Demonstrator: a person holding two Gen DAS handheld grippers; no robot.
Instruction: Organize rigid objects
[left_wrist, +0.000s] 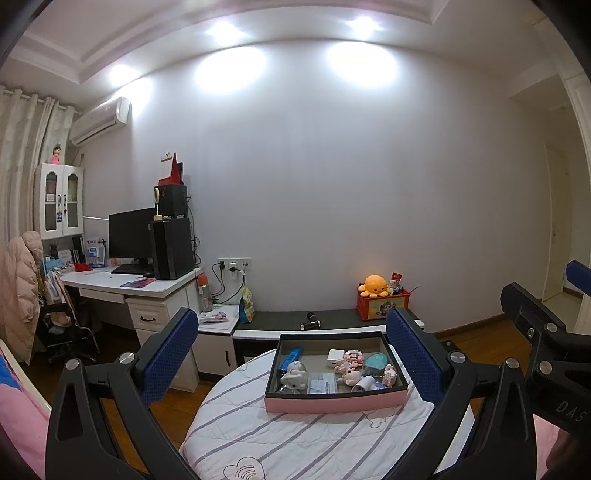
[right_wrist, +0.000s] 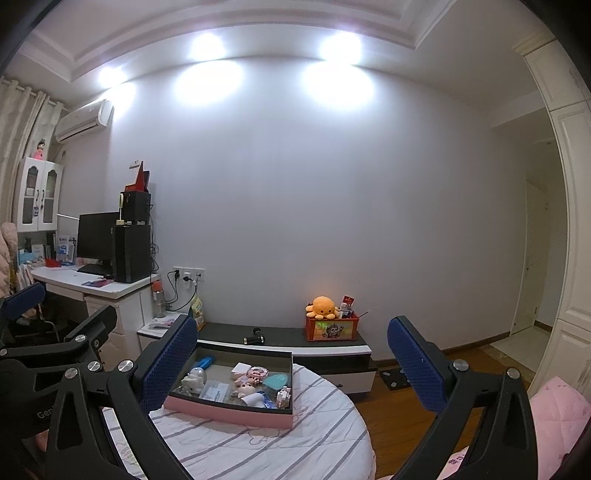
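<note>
A shallow tray with a pink outer wall (left_wrist: 332, 403) (right_wrist: 229, 413) sits on a round table covered by a striped white quilt (left_wrist: 295, 443) (right_wrist: 258, 450). Inside lie several small items: a blue tube (left_wrist: 291, 357) (right_wrist: 205, 363), a white animal figure (left_wrist: 293, 380) (right_wrist: 192, 384), a white block (left_wrist: 334, 357), a teal case (left_wrist: 376, 363) (right_wrist: 276, 380) and pink toys (left_wrist: 351, 374). My left gripper (left_wrist: 291, 315) is open, held back from the tray and framing it. My right gripper (right_wrist: 292, 320) is open too, with the tray low and to its left. Neither touches anything.
Behind the table runs a low dark bench (left_wrist: 332, 317) with a black cylinder (left_wrist: 310, 325) and a red box topped by an orange plush (left_wrist: 382, 304). A desk with a monitor and PC tower (left_wrist: 147, 284) stands at left. Wooden floor (right_wrist: 399, 413) lies to the right, and pink bedding (right_wrist: 557, 406) near me.
</note>
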